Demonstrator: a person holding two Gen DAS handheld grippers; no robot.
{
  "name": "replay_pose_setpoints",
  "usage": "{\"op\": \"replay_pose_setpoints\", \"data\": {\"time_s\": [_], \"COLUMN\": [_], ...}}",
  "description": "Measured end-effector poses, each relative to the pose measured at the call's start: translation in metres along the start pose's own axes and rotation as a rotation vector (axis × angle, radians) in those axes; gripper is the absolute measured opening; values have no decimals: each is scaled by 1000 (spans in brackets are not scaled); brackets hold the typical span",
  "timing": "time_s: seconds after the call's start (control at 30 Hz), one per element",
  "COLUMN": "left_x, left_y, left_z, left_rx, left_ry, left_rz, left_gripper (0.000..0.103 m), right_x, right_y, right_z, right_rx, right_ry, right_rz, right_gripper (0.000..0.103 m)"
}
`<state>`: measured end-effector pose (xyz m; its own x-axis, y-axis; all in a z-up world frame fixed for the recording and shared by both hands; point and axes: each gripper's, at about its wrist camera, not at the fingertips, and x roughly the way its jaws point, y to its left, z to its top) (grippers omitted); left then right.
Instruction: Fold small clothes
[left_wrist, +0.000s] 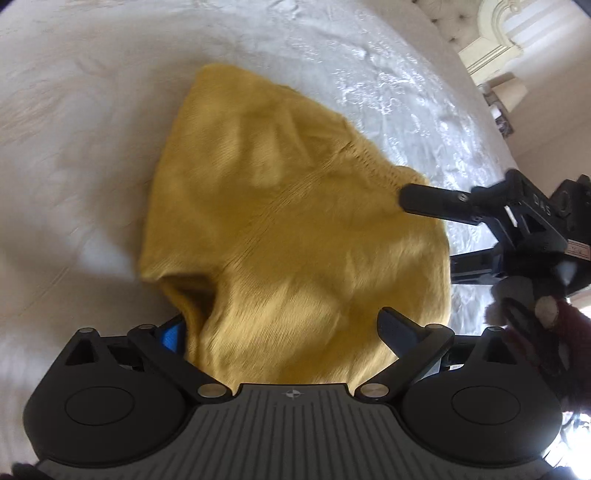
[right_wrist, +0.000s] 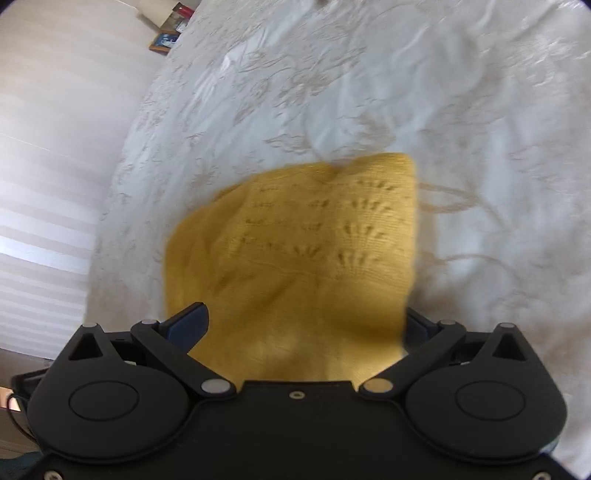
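Observation:
A mustard-yellow knitted garment (left_wrist: 295, 221) lies on a white embroidered bedspread (left_wrist: 92, 147). My left gripper (left_wrist: 284, 332) stands wide open with the cloth draped between its fingers. The near edge of the garment lies over its base. My right gripper (right_wrist: 303, 325) is also wide open, with the garment (right_wrist: 306, 251) lying between its fingers. In the left wrist view the right gripper (left_wrist: 424, 221) comes in from the right, one finger over the cloth's right edge and one below it. The frames are blurred by motion.
The bedspread (right_wrist: 369, 92) spreads around the garment on all sides. A tufted headboard and cream carved furniture (left_wrist: 498, 44) stand at the far right. A striped wall (right_wrist: 44, 184) and small items on the floor (right_wrist: 166, 37) lie beyond the bed edge.

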<state>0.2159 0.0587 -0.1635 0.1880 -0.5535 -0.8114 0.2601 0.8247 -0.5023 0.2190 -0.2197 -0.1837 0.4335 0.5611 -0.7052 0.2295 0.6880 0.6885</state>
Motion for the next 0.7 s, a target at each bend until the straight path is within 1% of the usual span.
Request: {"op": "replay_pose_setpoints", "data": {"time_s": [0.1, 0.13, 0.17, 0.2, 0.23, 0.27, 0.3, 0.33, 0.37, 0.4, 0.47, 0.6, 0.7], "left_x": [3, 0, -3, -6, -9, -11, -12, -14, -16, -19, -26, -44, -58], "left_y": [3, 3, 4, 6, 8, 11, 13, 12, 9, 2, -15, -55, -88], "left_z": [3, 2, 0, -3, -5, -7, -8, -11, -12, -15, -19, -37, -56], "left_rx": [-21, -31, -42, -52, -64, -79, -103, -114, -107, -86, -41, -4, 18], "left_ry": [16, 15, 14, 14, 15, 15, 20, 18, 8, 3, -4, -39, -52], "left_rz": [-13, -15, -7, 4, 4, -8, -18, -36, -45, -37, -34, -87, -129], "left_gripper": [101, 98, 88, 82, 65, 40, 30, 24, 23, 22, 22, 21, 21], "right_x": [11, 11, 10, 7, 4, -1, -5, -11, -17, -25, -42, -83, -116], "right_y": [-1, -2, -1, 0, 2, 6, 10, 13, 16, 21, 35, 55, 59], "right_z": [8, 9, 9, 9, 7, 5, 4, 2, 0, -3, -11, -34, -55], "right_rx": [39, 55, 67, 67, 54, 27, -3, -21, -31, -52, -113, -219, -260], "right_ry": [5, 9, 12, 15, 15, 14, 17, 20, 11, -3, -25, -40, -48], "right_rz": [9, 8, 14, 21, 14, -29, -88, -104, -100, -97, -114, -122, -130], "right_gripper": [103, 103, 100, 88, 67, 56, 43, 42, 42, 41, 40, 39, 38]}}
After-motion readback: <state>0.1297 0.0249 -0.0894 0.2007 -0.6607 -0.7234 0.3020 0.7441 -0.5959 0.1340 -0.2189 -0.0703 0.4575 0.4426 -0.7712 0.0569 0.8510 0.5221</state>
